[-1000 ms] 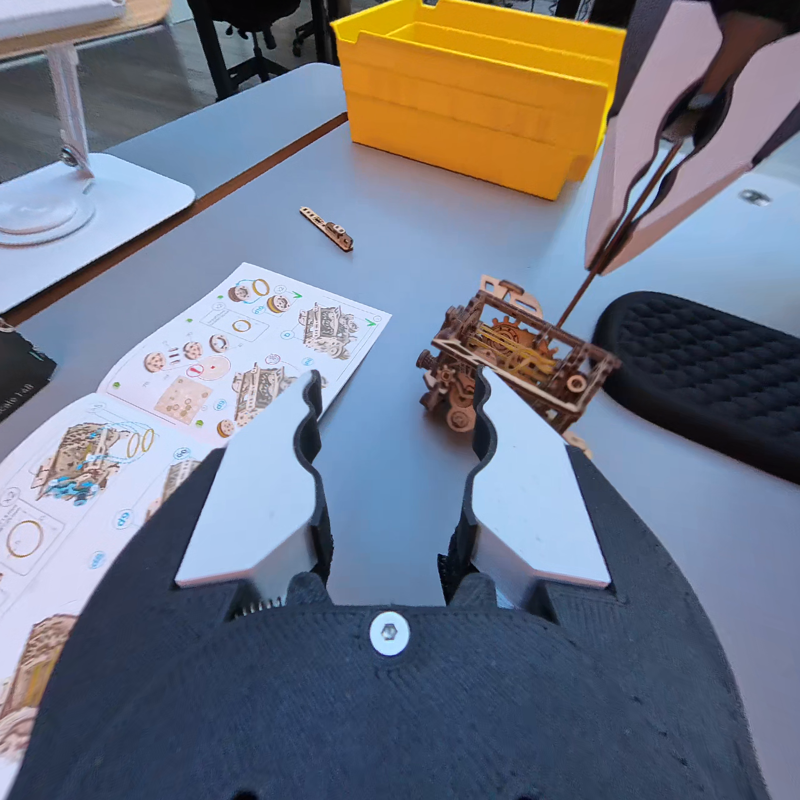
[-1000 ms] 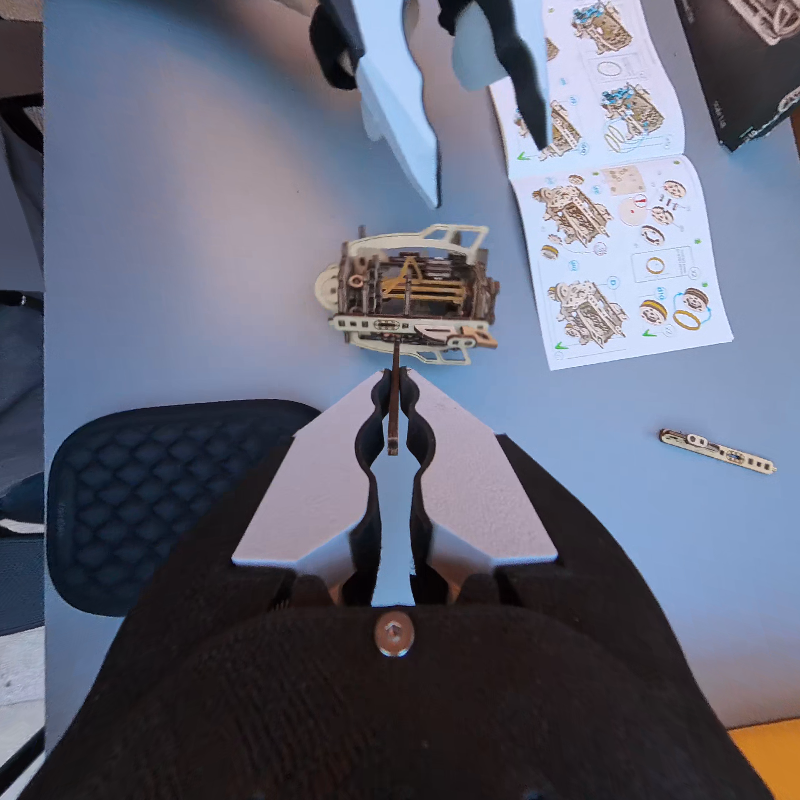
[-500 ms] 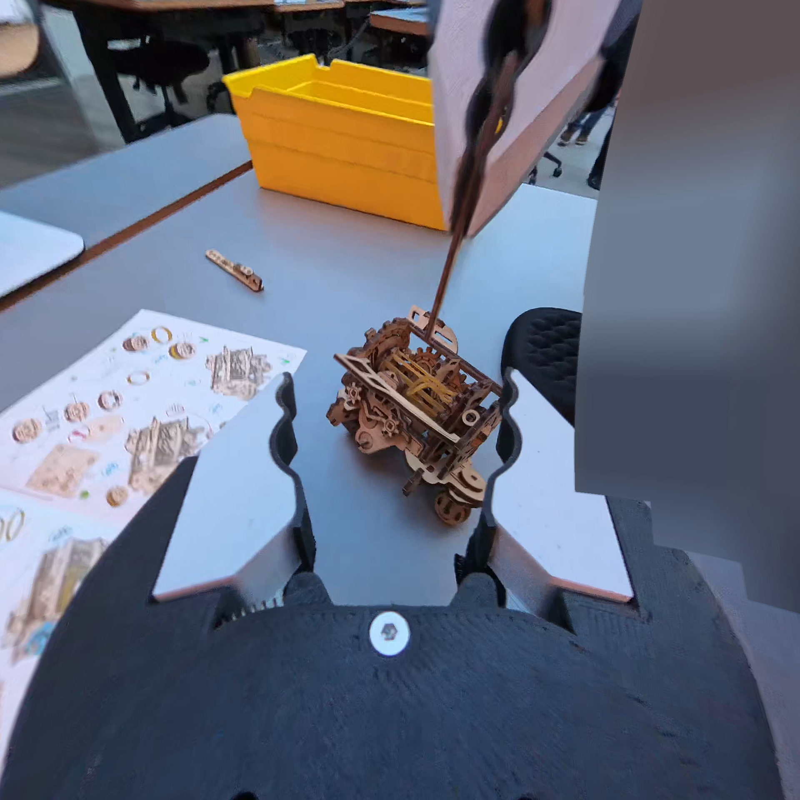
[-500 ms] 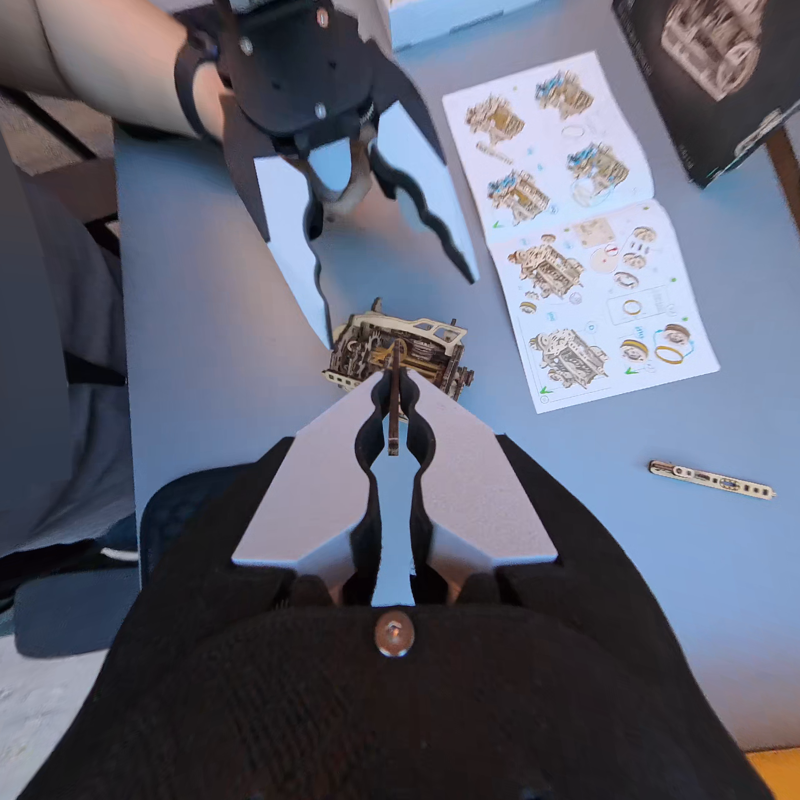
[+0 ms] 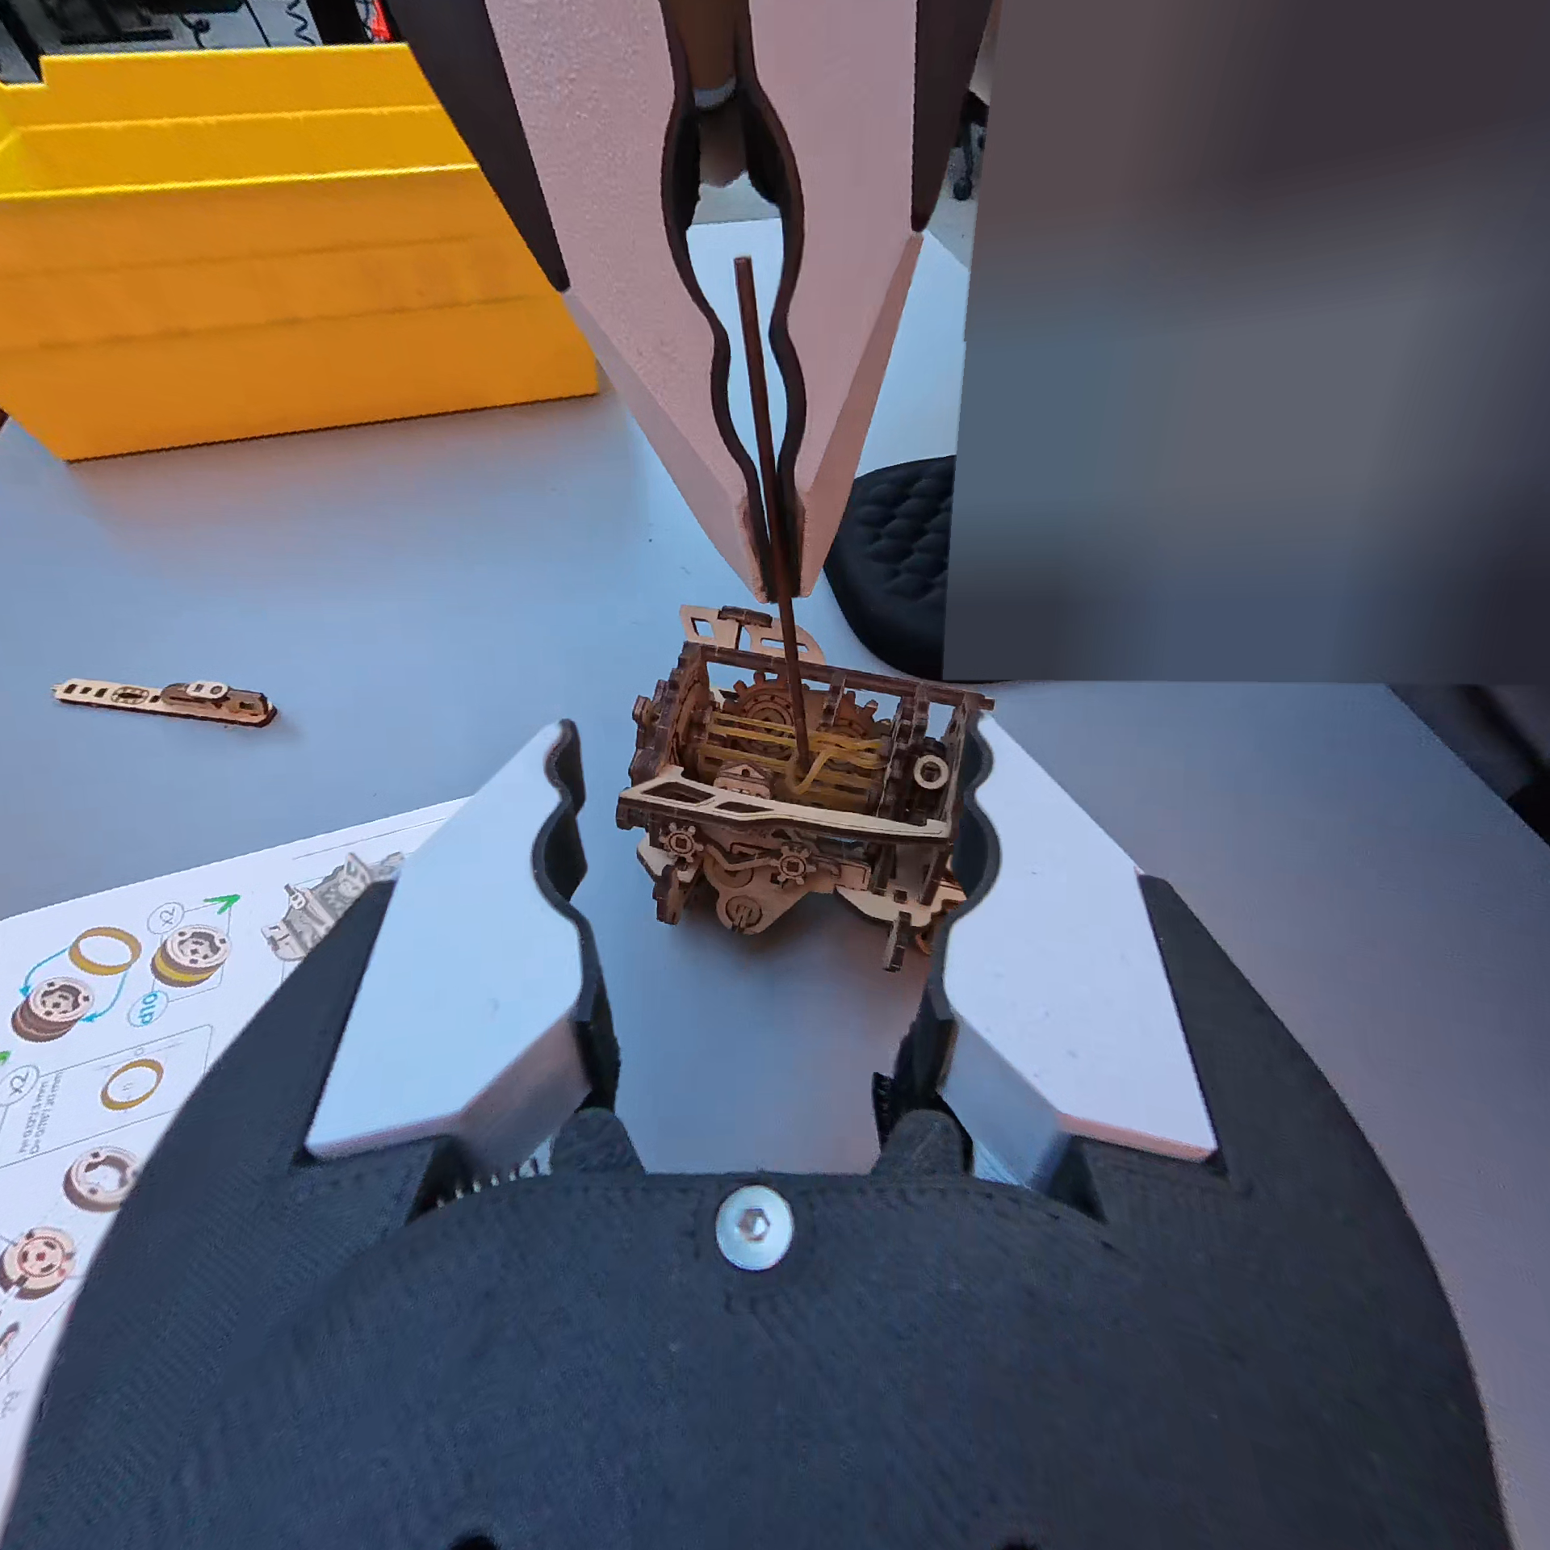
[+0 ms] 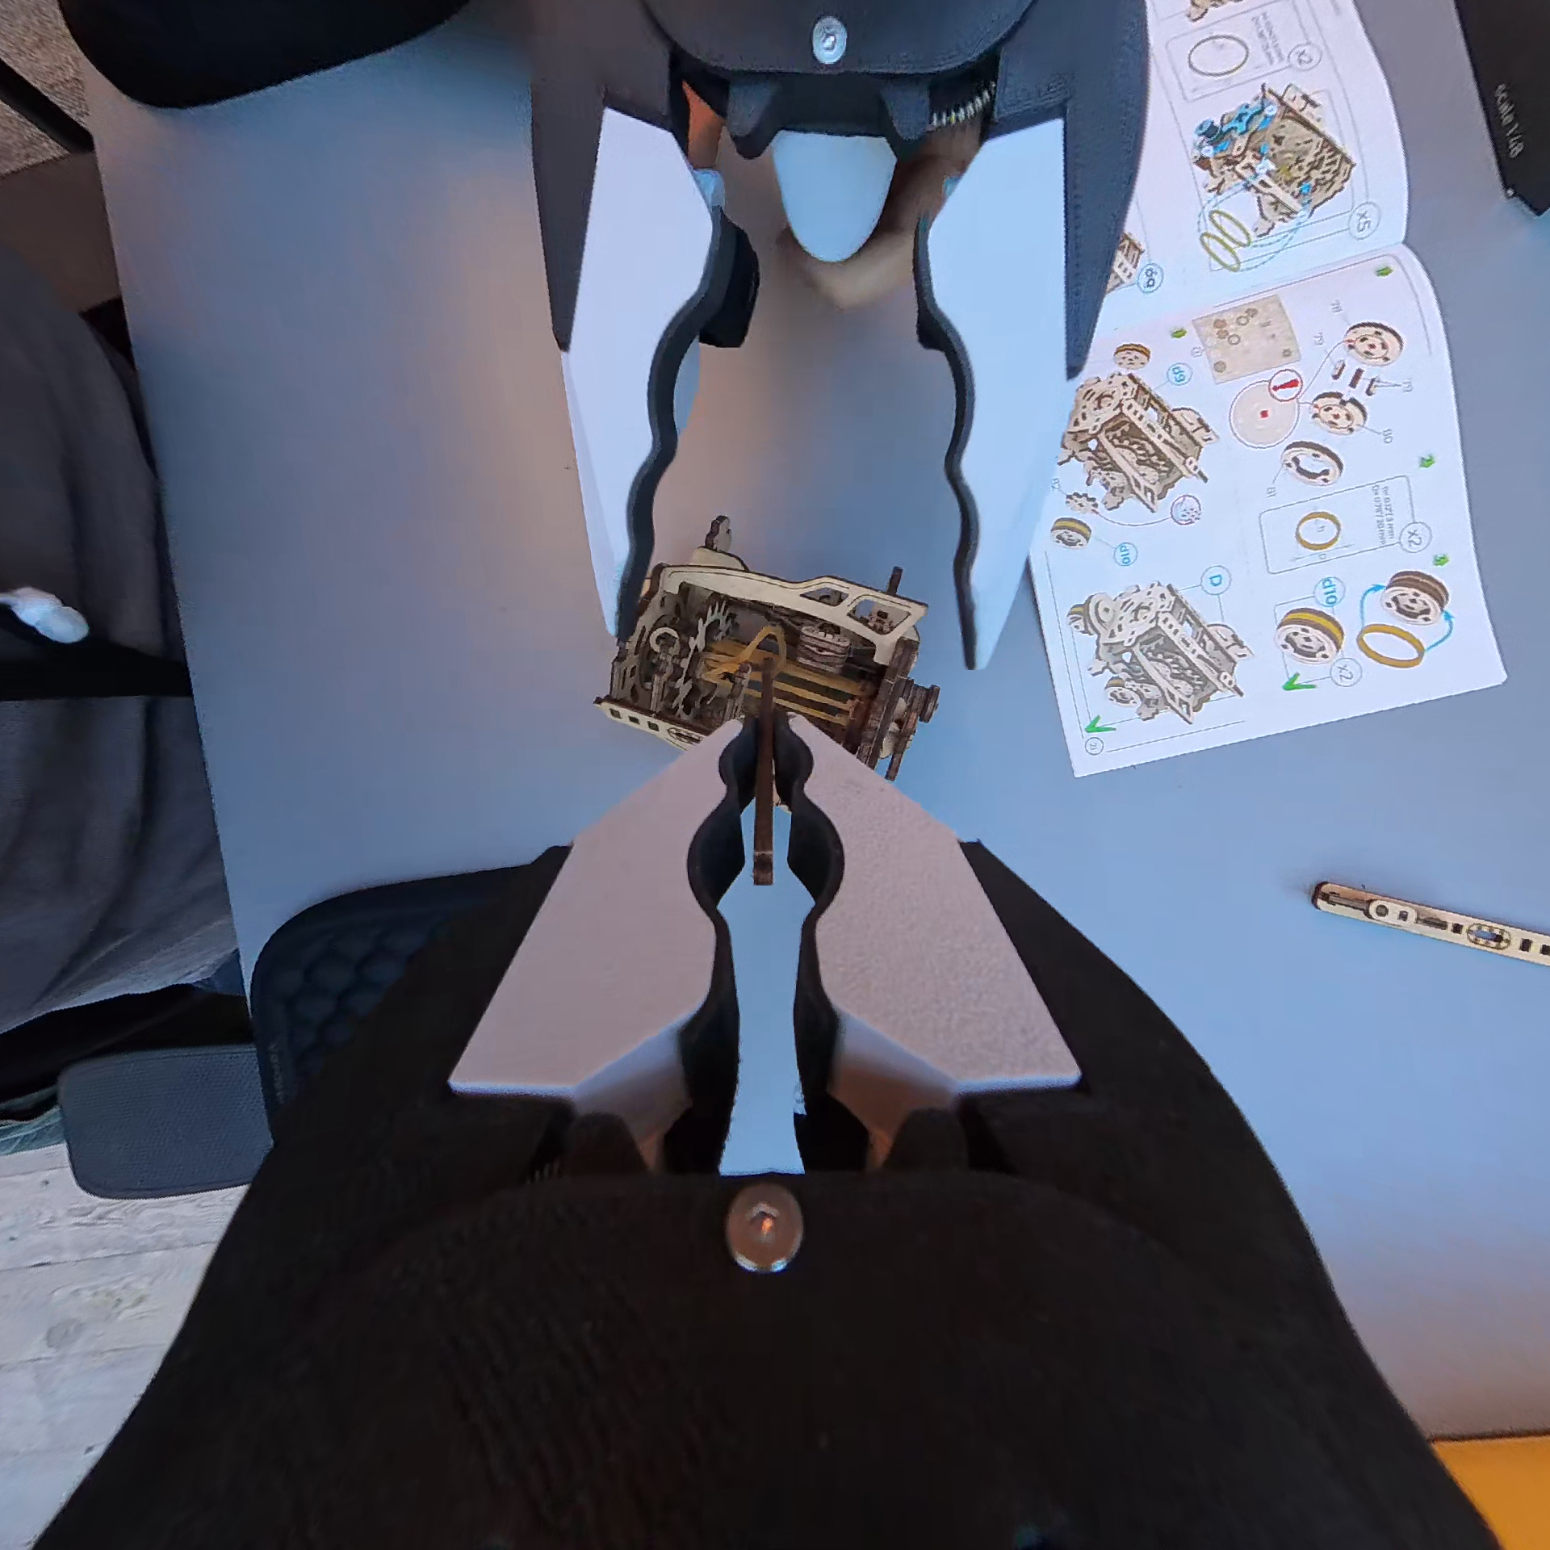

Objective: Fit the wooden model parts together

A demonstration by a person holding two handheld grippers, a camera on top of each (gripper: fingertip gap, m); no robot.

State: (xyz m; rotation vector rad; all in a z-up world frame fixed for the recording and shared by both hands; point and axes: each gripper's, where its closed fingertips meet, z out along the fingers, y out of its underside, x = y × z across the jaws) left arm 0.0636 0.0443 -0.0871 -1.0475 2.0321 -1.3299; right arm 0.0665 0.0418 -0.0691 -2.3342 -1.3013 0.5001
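- Left wrist view: the left gripper (image 5: pixel 776 788) stands wide apart, its fingers flanking the wooden model (image 5: pixel 797 797) on the grey table (image 5: pixel 377 587); whether they touch it is unclear.
- The right gripper (image 5: pixel 776 579) comes down from above, pinching a thin dark stick (image 5: pixel 767 470) whose lower end sits among the yellow bands inside the model.
- A loose wooden strip (image 5: pixel 168 700) lies well to the left, near the yellow bin (image 5: pixel 252 252).
- The instruction sheet (image 6: pixel 1258 503) lies beside the model.

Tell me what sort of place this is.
Probably an office or lab workspace: grey desk, yellow bins, an office chair beside it, and an instruction booklet open by the wooden model.
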